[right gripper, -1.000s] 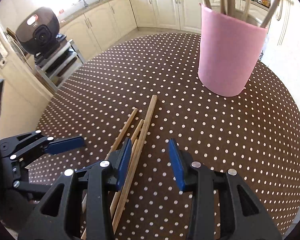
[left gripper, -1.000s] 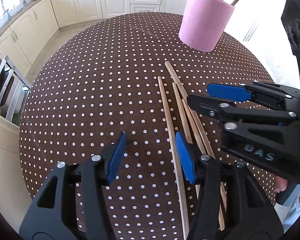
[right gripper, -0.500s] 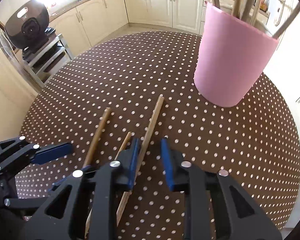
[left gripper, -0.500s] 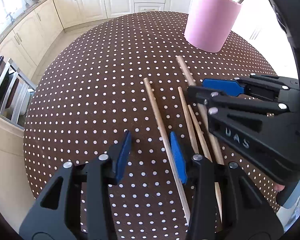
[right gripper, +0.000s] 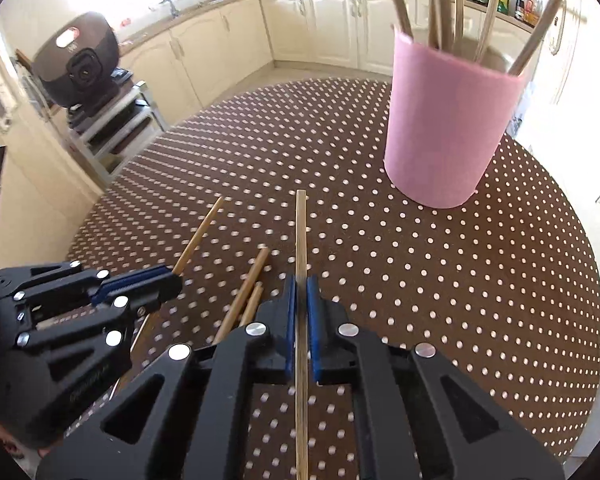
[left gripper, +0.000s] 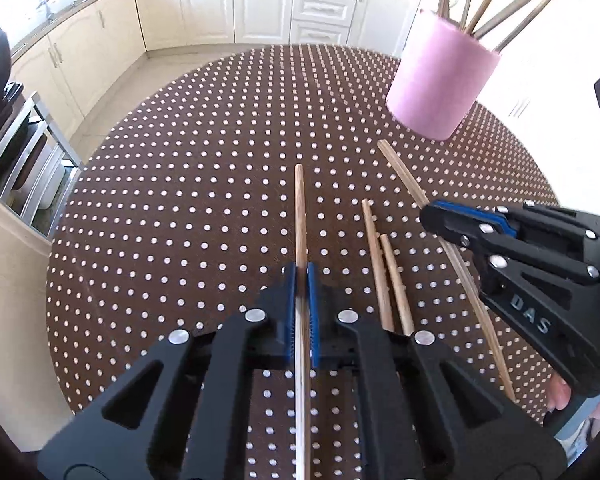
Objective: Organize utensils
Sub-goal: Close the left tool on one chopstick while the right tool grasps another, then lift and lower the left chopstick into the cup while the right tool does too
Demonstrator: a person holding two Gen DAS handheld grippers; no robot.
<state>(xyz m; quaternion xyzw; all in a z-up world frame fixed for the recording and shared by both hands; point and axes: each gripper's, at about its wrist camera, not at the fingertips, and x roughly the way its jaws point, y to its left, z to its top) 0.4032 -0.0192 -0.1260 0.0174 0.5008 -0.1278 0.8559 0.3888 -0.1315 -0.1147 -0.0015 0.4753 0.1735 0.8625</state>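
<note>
Several wooden chopsticks are on the brown dotted table [left gripper: 180, 200]. My left gripper [left gripper: 301, 276] is closing, its blue pads pressed on one chopstick [left gripper: 299, 216] that runs straight ahead between them. In the right wrist view it sits at the left [right gripper: 174, 278]. My right gripper [right gripper: 301, 284] is closing too, pads clamped on another chopstick [right gripper: 301, 232]; the left wrist view has it at the right [left gripper: 430, 212]. Two loose chopsticks [left gripper: 374, 256] [right gripper: 248, 284] lie side by side between the grippers. The pink cup [left gripper: 440, 84] [right gripper: 448, 128] stands beyond, holding several sticks.
The round table [right gripper: 500, 280] drops off on all sides. Cream kitchen cabinets [left gripper: 220, 4] line the far wall. A metal rack [right gripper: 116, 120] with a dark round appliance [right gripper: 80, 68] stands to the left of the table. Fingers of a hand [left gripper: 560, 396] show behind the right gripper.
Both grippers went from open to shut, each on its own chopstick. The left gripper's chopstick has swung away from the bundle and now lines up between its fingers.
</note>
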